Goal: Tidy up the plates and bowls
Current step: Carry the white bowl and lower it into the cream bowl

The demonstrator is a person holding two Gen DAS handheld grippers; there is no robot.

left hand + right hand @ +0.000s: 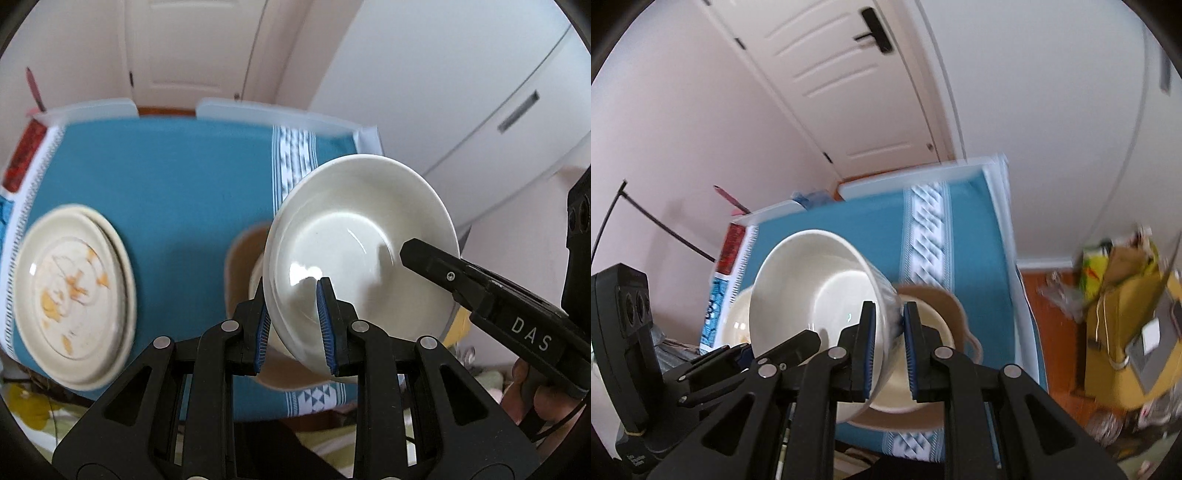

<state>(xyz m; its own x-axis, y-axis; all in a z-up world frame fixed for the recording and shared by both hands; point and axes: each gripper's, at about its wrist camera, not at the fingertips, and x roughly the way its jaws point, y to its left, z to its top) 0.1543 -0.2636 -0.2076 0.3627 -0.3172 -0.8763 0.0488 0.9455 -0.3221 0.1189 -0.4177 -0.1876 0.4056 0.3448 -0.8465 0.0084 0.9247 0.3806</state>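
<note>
The white bowl [354, 236] is held in the air above the blue cloth [177, 192], seized on opposite sides of its rim by both grippers. In the left wrist view it fills the centre right of the frame, tilted, its mouth turned toward the camera and up to the right, the rim reading as a broad oval leaning from lower left to upper right.

The left gripper [293, 325] points steeply down from the bottom centre of that frame. Its blue pads pinch the lower left rim, one pad [325, 317] inside the bowl and the other against the outer wall. The right gripper [406, 251] enters from the lower right, its tip over the right rim; a hand [532, 391] shows behind it at the lower right edge.

In the right wrist view the bowl [812, 295] sits centre left, mouth open toward the left of frame and toward the camera. The right gripper [889, 350] nips its right wall between narrowly set pads, one inside, one outside.

Under the bowl a tan dish [945, 306] rests on the cloth. At the left of the left wrist view lies a stack of stained plates [74, 295], well apart from the bowl. A white door [849, 85] stands behind the table.
</note>
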